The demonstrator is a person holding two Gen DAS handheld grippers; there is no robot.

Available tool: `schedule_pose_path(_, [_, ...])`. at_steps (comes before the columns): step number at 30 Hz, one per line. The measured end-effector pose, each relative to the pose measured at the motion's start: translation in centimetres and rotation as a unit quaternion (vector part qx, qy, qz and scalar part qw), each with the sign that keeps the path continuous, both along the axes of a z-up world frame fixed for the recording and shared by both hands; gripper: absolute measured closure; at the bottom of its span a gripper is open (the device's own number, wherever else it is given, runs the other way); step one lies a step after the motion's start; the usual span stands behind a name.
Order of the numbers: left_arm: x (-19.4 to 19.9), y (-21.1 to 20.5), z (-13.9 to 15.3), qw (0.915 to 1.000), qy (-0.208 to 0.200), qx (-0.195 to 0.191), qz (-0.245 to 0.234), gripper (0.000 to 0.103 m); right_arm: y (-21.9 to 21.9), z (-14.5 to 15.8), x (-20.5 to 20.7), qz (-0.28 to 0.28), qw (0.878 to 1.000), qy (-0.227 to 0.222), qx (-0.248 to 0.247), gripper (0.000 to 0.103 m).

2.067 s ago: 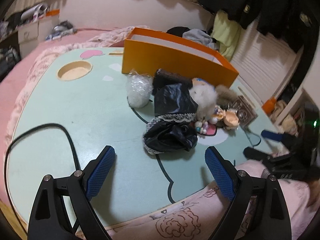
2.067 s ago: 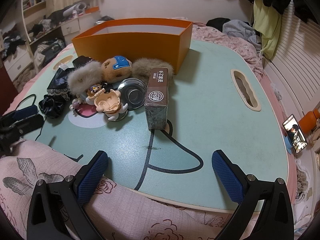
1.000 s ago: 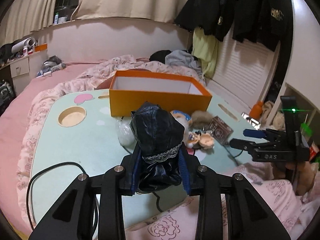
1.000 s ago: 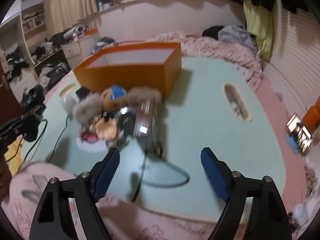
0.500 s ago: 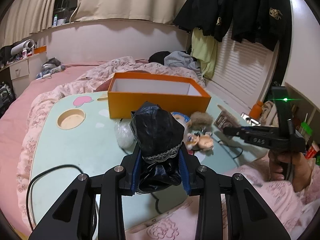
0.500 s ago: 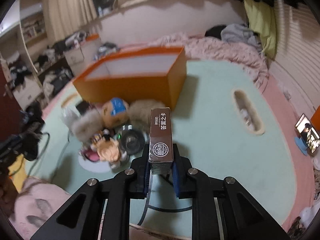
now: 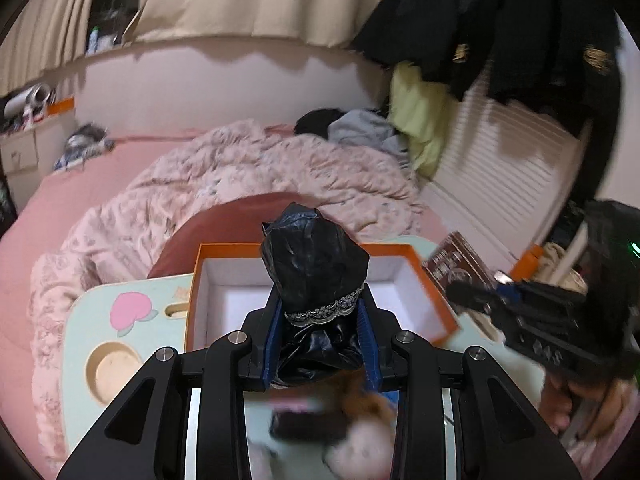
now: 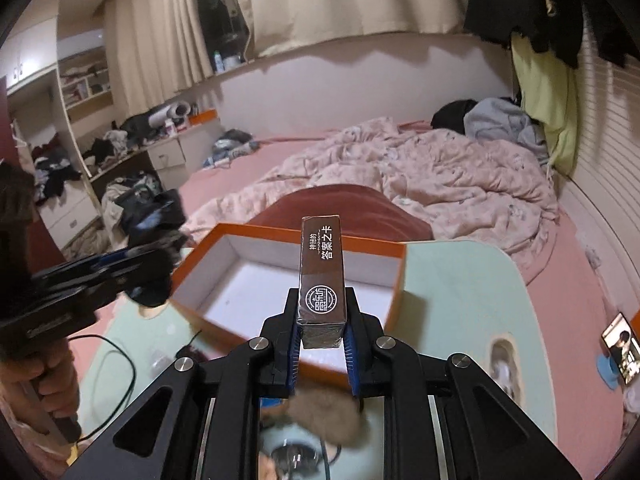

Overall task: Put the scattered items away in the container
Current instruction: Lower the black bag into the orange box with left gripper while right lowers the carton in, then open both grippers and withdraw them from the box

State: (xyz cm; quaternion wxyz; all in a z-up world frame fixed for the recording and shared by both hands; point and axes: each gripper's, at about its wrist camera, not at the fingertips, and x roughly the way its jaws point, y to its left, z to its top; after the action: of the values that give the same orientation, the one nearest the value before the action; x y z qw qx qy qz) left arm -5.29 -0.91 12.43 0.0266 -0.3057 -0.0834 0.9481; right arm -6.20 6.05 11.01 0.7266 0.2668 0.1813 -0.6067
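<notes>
White Chinese characters, 答案之卡, run down the slim brown card box (image 8: 322,280), above a round white seal! The right gripper (image 8: 321,354) is clamped on its lower end, box upright over the open orange cardboard box (image 8: 224,240). The left gripper (image 7: 320,346) squeezes a crumpled black glossy lace-trimmed bag (image 7: 316,268), bulging above the pads, before that container.

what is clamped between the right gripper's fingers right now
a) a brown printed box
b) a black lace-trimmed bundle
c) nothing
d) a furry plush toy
a: in the right wrist view the right gripper is shut on the brown printed box, its blue fingers pressing on the box's two sides while it stands upright in front of the open orange box.
</notes>
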Motion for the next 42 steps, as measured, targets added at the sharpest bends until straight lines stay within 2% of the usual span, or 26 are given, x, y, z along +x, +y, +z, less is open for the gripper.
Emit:
schedule_pose_path(2, [-1.4,-0.3,-1.2,0.9999,-0.012,0.005,0.005,0.067,-1.2,-1.0,0.3,0.003,1.0,0.007,0.014,0.083])
schedule_pose_path(4, [-2.5,-0.5,-2.5,0.9992,-0.033,0.008,0.022,0.055,-2.1,-2.0,0.3,-0.002,1.0,0.01,0.025,0.081])
schedule_pose_path(5, [-2.7,-0.5,-2.9,0.9987,-0.04,0.007,0.032,0.051,-2.3,-2.2,0.1,-0.008,1.0,0.012,0.027,0.07])
schedule_pose_path(6, [-2.7,-0.6,-3.2,0.9981,-0.043,0.003,0.044,0.042,-2.2,-2.2,-0.1,-0.018,0.999,0.014,0.022,0.054])
schedule_pose_path(7, [-2.5,-0.8,-3.3,0.9979,-0.04,0.002,0.05,0.035,-1.8,-2.1,-0.3,-0.023,1.0,0.012,0.011,0.049])
schedule_pose_path(8, [-2.2,-0.9,-3.3,0.9979,-0.035,0.001,0.056,0.033,-1.5,-1.9,-0.4,-0.026,1.0,0.011,0.001,0.044])
schedule_pose_path(17, [2.8,-2.0,-0.7,0.9977,0.001,0.055,0.04,0.033,3.3,0.3,-0.6,-0.028,0.999,0.012,-0.028,0.042])
schedule_pose_path(21, [7.0,-0.5,-1.4,0.9983,-0.031,0.047,0.016,0.032,7.3,-0.4,0.5,-0.017,0.999,0.026,-0.021,0.026])
schedule_pose_path(25, [11.7,1.0,-4.7,0.9949,-0.069,0.073,-0.009,0.032,10.9,-3.7,1.7,-0.005,0.998,0.058,0.013,0.026])
schedule_pose_path(26, [12.5,1.3,-5.5,0.9946,-0.081,0.064,-0.006,0.032,11.4,-4.5,2.1,-0.004,0.997,0.068,0.023,0.026])
schedule_pose_path(28, [13.6,2.2,-7.1,0.9947,-0.1,0.023,0.011,0.032,12.3,-6.2,2.5,-0.006,0.995,0.087,0.047,0.026])
schedule_pose_path(31, [14.2,2.6,-9.0,0.993,-0.113,-0.02,0.027,0.032,12.6,-8.0,2.7,-0.015,0.992,0.105,0.072,0.025])
schedule_pose_path(34, [13.8,2.2,-10.6,0.9905,-0.133,-0.006,0.035,0.031,12.2,-9.4,2.5,-0.02,0.989,0.107,0.099,0.023])
schedule_pose_path(35, [13.9,2.2,-10.9,0.9911,-0.127,-0.006,0.04,0.03,11.9,-9.8,2.4,-0.017,0.988,0.105,0.111,0.02])
schedule_pose_path(37, [13.8,2.7,-11.2,0.9898,-0.127,-0.03,0.058,0.022,11.5,-10.4,2.2,-0.019,0.987,0.099,0.124,0.011])
schedule_pose_path(39, [13.5,3.1,-11.5,0.9887,-0.127,-0.051,0.062,0.02,11.3,-10.6,1.9,-0.026,0.986,0.099,0.133,0.0])
schedule_pose_path(42, [13.3,3.0,-11.5,0.9876,-0.129,-0.061,0.067,0.014,11.3,-10.7,1.8,-0.022,0.987,0.099,0.128,0.0])
